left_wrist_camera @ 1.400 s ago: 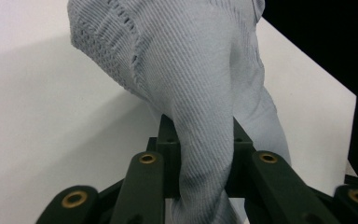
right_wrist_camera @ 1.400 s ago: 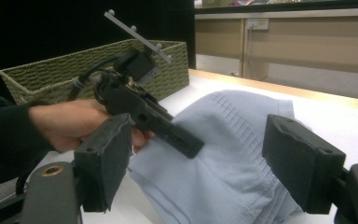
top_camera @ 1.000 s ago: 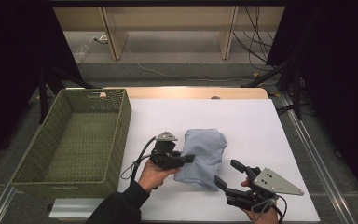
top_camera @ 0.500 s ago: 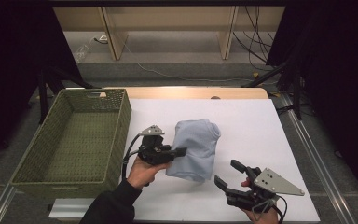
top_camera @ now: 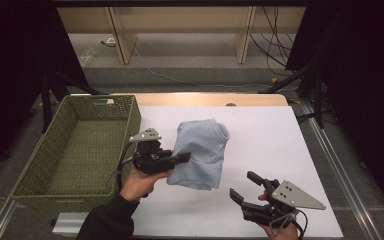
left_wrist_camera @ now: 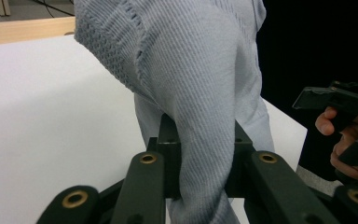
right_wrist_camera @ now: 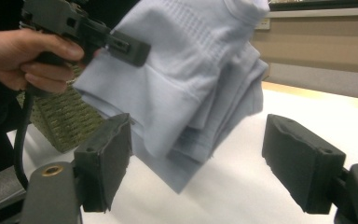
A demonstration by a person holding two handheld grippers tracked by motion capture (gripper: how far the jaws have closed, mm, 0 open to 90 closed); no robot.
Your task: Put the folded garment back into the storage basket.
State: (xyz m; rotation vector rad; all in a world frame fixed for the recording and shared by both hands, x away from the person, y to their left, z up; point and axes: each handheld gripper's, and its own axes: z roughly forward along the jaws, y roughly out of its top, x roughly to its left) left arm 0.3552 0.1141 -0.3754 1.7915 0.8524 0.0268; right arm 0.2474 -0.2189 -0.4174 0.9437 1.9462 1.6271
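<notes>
My left gripper was clamped tight on a fold of the grey sweater, which hung off its jaws, lifted clear of the white table. The green basket sat just to its left. My right gripper was wide open, holding nothing, with the sweater right ahead of its jaws.

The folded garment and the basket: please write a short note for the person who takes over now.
Left hand-held gripper: shut on the folded light-blue garment, lifted off the white table, next to the green basket.
Right hand-held gripper: open, holds nothing, low near the table's front edge.
Done: garment folded and picked up.
Left: probably carry it over the basket, lower it in, and release.
</notes>
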